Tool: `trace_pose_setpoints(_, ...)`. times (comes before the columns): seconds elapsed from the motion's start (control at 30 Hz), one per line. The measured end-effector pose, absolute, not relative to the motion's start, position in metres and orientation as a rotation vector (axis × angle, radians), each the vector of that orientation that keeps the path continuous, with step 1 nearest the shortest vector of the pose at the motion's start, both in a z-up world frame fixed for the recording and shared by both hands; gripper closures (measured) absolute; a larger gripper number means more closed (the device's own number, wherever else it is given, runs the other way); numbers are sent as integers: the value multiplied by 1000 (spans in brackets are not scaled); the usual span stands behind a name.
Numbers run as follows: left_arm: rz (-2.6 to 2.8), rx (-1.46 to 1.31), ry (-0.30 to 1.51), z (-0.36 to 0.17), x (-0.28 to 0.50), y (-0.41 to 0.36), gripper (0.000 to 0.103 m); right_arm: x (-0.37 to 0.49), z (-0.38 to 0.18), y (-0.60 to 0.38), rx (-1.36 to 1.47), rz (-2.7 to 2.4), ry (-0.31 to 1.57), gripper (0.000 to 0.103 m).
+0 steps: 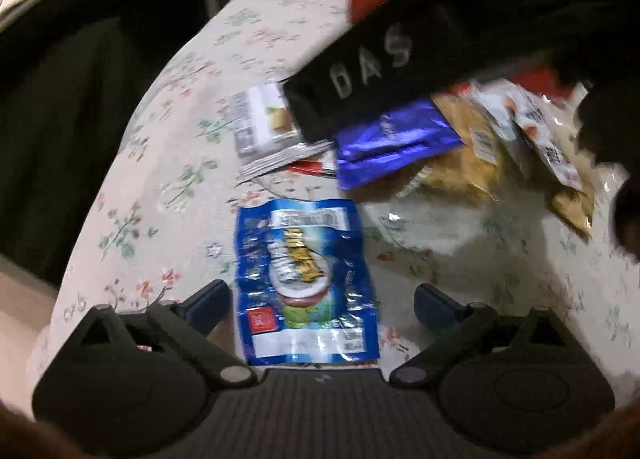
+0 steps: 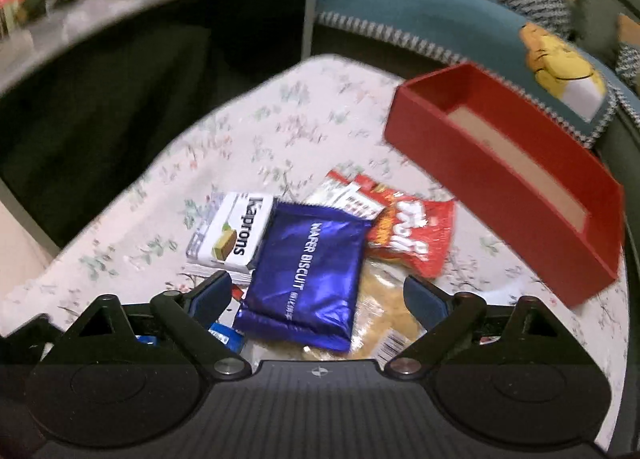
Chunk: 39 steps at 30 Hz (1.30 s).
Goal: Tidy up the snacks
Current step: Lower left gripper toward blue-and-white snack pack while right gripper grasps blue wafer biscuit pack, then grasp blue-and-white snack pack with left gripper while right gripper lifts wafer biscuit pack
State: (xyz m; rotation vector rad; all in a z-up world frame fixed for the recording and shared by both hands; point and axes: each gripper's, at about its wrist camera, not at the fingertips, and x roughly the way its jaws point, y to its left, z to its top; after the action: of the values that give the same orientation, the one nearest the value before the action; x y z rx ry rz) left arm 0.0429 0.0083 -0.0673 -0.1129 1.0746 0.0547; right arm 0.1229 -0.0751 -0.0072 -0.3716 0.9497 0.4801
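My left gripper [image 1: 322, 301] stands open over a flat blue snack packet [image 1: 306, 283] that lies on the flowered cloth; its pads are apart from the packet's sides. My right gripper [image 2: 316, 297] is open above a pile of snacks: a shiny purple wafer biscuit pack [image 2: 310, 279] lies between its fingers, untouched. A white Kaprons box [image 2: 232, 235], a red snack bag [image 2: 412, 235] and a clear bag of yellowish crackers [image 2: 384, 323] lie around it. In the left wrist view the right tool's black body [image 1: 420, 59] hangs over the purple pack [image 1: 392, 141] and the white box [image 1: 266, 119].
An open red box [image 2: 512, 187] stands at the back right of the flowered tablecloth [image 2: 280, 119], its floor bare. Behind are a teal sofa cover with a yellow cartoon figure [image 2: 564, 71] and a dark cabinet [image 2: 120, 79] at the left. The cloth's left edge drops off.
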Motion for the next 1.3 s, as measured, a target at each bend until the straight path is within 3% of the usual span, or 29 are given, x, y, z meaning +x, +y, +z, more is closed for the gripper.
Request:
trace_pose_setpoints(0.17,45,-90,1072,-67,42,10,1,147,-23,-81,-277,495,1076,48)
trace_pose_setpoints(0.27,48,-133,1061,-63,39,18,9,147,-22,-93,-271,492,1072,66)
trace_pose_setpoints(0.3,53,-142,1057,-62,39,20,10,147,-21,-98,-267,488,1077,76)
trace_pose_setpoints(0.4,60,-151,1057,-61,39,22,14,145,-19,-110,-263,499,1085,85)
trace_pose_setpoints(0.47,57,-185,1058,-60,40,27,14,143,-15,-116,-232,496,1088,82)
trace_pose_setpoints(0.5,55,-193,1059,-60,40,28,14,146,-15,-115,-221,499,1094,73)
trace_pose_setpoints(0.6,47,-181,1056,-63,39,26,12,149,-7,-101,-221,502,1056,24)
trace_pose_setpoints(0.63,43,-180,1055,-63,39,25,10,148,-4,-94,-234,501,1039,18)
trace_pose_setpoints(0.87,29,-167,1054,-63,35,22,8,155,-38,-49,-347,479,1144,26)
trace_pose_setpoints(0.97,27,-176,1052,-63,35,23,7,165,-47,-56,-242,496,1181,28)
trace_pose_setpoints(1.23,24,-233,1055,-62,34,31,7,143,-29,-91,-216,531,1176,69)
trace_pose_setpoints(1.3,19,-253,1054,-62,33,34,7,135,-23,-99,-227,542,1170,73)
